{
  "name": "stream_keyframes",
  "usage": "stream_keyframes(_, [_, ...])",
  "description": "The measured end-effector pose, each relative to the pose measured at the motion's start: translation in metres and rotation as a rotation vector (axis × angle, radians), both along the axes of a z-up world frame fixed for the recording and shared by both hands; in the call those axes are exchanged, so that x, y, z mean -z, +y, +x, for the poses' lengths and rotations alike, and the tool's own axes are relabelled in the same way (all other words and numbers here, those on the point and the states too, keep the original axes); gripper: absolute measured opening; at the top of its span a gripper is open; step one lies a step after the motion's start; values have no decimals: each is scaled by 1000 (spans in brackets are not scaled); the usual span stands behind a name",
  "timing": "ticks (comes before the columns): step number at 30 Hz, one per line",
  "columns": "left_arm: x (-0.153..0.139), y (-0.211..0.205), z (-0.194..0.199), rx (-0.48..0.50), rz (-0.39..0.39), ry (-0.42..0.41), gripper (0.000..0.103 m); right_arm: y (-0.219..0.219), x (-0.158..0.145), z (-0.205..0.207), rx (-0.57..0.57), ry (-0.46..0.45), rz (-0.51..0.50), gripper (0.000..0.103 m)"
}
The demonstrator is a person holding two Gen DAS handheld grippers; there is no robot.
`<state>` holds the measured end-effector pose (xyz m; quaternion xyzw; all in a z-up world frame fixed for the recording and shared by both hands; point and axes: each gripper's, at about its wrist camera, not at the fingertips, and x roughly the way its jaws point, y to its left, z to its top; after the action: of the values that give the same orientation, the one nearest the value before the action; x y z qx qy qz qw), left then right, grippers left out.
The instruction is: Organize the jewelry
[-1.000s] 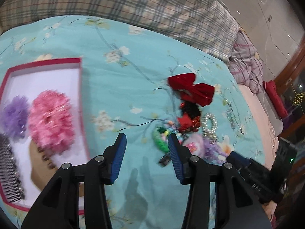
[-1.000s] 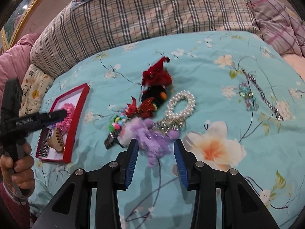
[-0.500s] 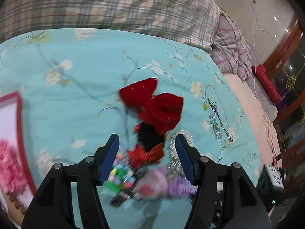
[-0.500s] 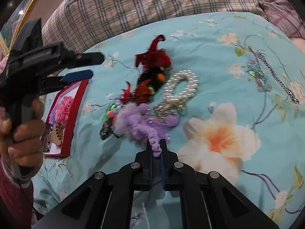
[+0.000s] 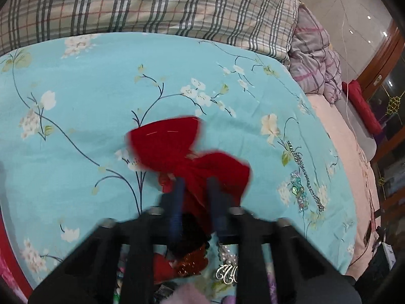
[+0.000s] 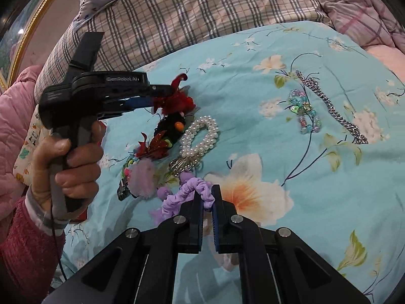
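Observation:
My left gripper (image 5: 196, 185) is shut on the red fabric bow (image 5: 187, 152), its blue pads pinching the bow's lower edge; the view is blurred. In the right wrist view the left gripper (image 6: 149, 101) holds the red bow (image 6: 177, 101) at the far end of the pile. My right gripper (image 6: 207, 197) is shut on the purple scrunchie (image 6: 187, 192), which trails left onto the bedspread. The pile holds a pearl bracelet (image 6: 200, 136), a black hair tie (image 6: 172, 126), a red glitter clip (image 6: 157, 147) and a pink pompom (image 6: 143, 177).
A silver chain (image 6: 329, 106) and a beaded bracelet (image 6: 303, 114) lie apart to the right on the turquoise floral bedspread (image 6: 278, 50). A plaid pillow (image 6: 189, 12) lies behind. The red edge of the jewelry box (image 5: 10, 253) shows at the far left.
My left gripper moved from the box to the pile and shut on the red bow. My right gripper shut on the purple scrunchie and pulled it a little from the pile.

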<state>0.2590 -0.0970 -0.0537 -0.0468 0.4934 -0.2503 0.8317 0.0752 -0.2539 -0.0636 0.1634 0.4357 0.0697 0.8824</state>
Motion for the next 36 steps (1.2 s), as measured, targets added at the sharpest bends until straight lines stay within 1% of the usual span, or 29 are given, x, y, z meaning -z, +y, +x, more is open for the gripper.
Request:
stream_keyframes(2, [-3,2,-3,1,-6,-16,1,-1,-1,0,3,-2,1,5])
stream_keyframes(6, [-10,13,-12,-7,-4,-49,0,-2,-7,0,7,-15,6,5])
stream_keyframes(14, [-33,64,-38,-66,-51,-79,0,8,-22,3,-10,-46,9,5])
stream_keyframes(22, [-49,115,-63,-137,-73,-109,0,36,-37,8,-63,-74,-1,5])
stream_keyframes(30, [-54,163,-82,-215,-90,-115,0,70,-51,15,-124,-102,-8,5])
stream_keyframes(36, [-53,200,-92,-280,-95,-114,0,100,-54,25,-181,-109,-2,5])
